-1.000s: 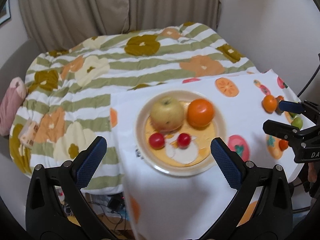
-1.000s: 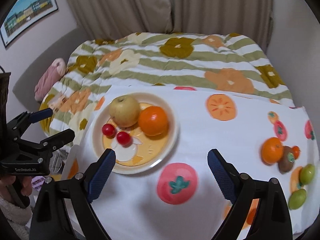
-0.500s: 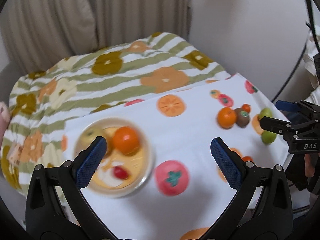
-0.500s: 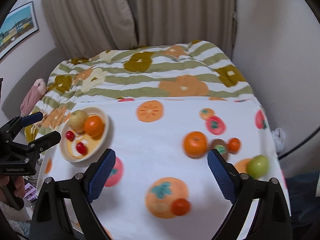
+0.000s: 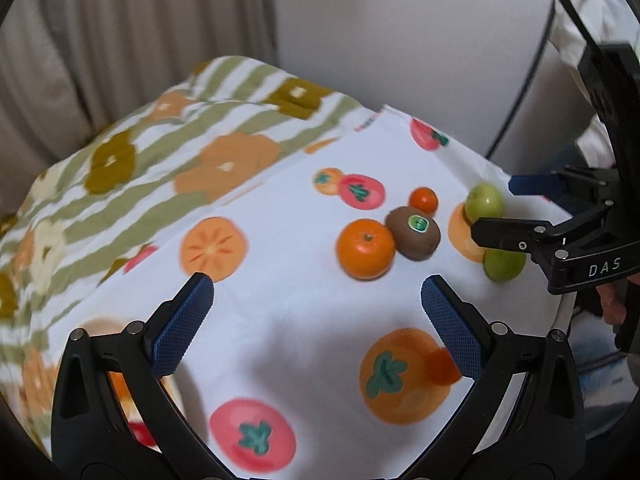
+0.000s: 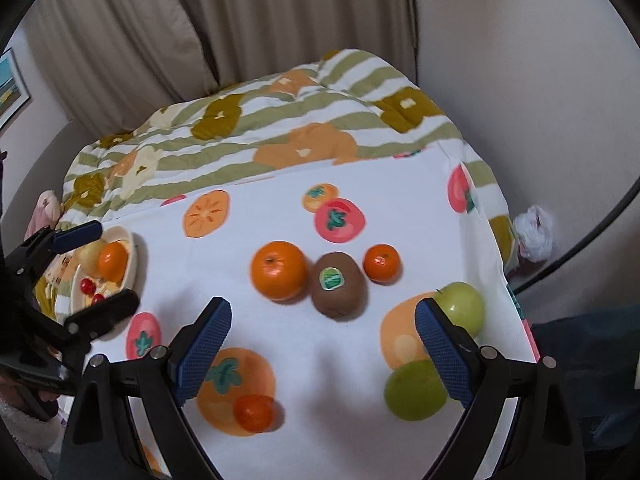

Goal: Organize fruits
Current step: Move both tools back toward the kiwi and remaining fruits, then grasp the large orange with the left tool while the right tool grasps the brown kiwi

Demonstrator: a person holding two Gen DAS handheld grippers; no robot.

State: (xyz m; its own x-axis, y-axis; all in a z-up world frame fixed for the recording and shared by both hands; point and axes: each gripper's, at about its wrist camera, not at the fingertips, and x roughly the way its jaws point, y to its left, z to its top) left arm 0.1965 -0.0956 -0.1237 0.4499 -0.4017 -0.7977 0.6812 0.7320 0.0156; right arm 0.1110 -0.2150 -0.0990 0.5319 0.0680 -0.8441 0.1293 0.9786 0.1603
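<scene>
A large orange, a brown kiwi with a sticker and a small orange lie in a row on the white fruit-print cloth. Two green fruits sit at the right, partly behind my right finger. A small red-orange fruit lies near the front. My right gripper hovers open over the cloth just short of the kiwi. My left gripper is open too, short of the orange and kiwi. The plate at the left holds an apple, an orange and cherry tomatoes.
A striped flower quilt covers the bed behind the cloth, with curtains and a wall beyond. The cloth's right edge drops off near a white plastic bag. A black curved rod stands at the right.
Both views have swung right, away from the plate and onto the loose fruits. The plate has slid to the left edge. Both grippers kept their jaws wide apart.
</scene>
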